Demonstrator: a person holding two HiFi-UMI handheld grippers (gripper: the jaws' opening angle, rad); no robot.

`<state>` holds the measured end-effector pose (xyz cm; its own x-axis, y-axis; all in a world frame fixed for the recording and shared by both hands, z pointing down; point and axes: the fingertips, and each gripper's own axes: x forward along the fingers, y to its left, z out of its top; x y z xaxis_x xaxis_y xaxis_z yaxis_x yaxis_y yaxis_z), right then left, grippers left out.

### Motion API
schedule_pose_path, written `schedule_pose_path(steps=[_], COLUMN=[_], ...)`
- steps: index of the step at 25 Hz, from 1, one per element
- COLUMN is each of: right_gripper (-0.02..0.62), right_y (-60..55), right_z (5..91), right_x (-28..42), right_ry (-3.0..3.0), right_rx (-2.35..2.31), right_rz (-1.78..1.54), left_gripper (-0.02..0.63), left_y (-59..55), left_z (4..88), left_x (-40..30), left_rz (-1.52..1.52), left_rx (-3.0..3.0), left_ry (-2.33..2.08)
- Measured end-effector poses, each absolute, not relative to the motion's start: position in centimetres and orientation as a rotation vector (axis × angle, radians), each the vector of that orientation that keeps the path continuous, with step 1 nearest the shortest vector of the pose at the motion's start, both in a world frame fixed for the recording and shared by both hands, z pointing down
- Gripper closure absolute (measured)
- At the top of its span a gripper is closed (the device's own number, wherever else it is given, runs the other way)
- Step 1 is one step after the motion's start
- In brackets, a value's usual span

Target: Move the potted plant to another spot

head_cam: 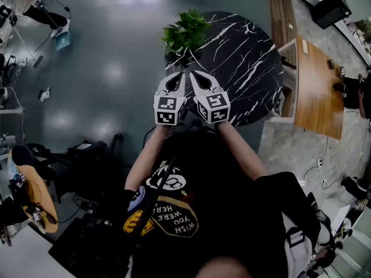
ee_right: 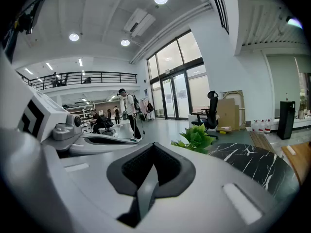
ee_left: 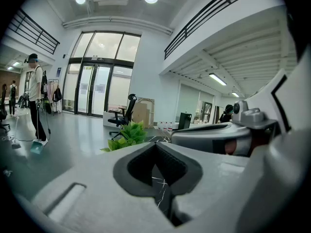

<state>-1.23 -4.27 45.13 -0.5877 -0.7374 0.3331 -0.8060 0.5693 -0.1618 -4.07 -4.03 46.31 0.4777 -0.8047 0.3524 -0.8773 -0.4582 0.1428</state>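
Observation:
The potted plant [head_cam: 185, 30], a bushy green one, stands at the far left edge of a round black marble table [head_cam: 249, 57]. My left gripper [head_cam: 180, 75] and right gripper [head_cam: 193, 73] are held side by side over the table's near edge, tips toward the plant and well short of it. Both are shut with nothing between the jaws. In the left gripper view the plant [ee_left: 127, 135] shows just beyond the left gripper [ee_left: 156, 144], a little left. In the right gripper view the plant [ee_right: 197, 138] sits right of the right gripper [ee_right: 154, 145], with the table [ee_right: 250, 161] beneath it.
A wooden desk [head_cam: 316, 86] adjoins the table on the right. Black bags [head_cam: 87, 161] lie on the floor at my left. A person with a broom [ee_left: 36, 103] stands far left, and an office chair [ee_left: 125, 113] is behind the plant.

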Motion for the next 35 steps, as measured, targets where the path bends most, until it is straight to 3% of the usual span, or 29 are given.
schedule_pose_path(steps=[24, 35], right_gripper=[0.592, 0.592], right_y=[-4.4, -8.9], right_z=[47.6, 55.3], right_x=[-3.9, -5.6], right_ry=[-2.559, -2.603], right_rx=[1.294, 1.212], right_rz=[0.630, 0.753], left_gripper=[0.601, 0.601], left_y=[-4.9, -9.8], left_z=[48.2, 54.8], left_x=[-7.8, -8.8], left_rz=[0.279, 0.245], left_rx=[2.383, 2.365], left_ry=[-1.372, -1.356])
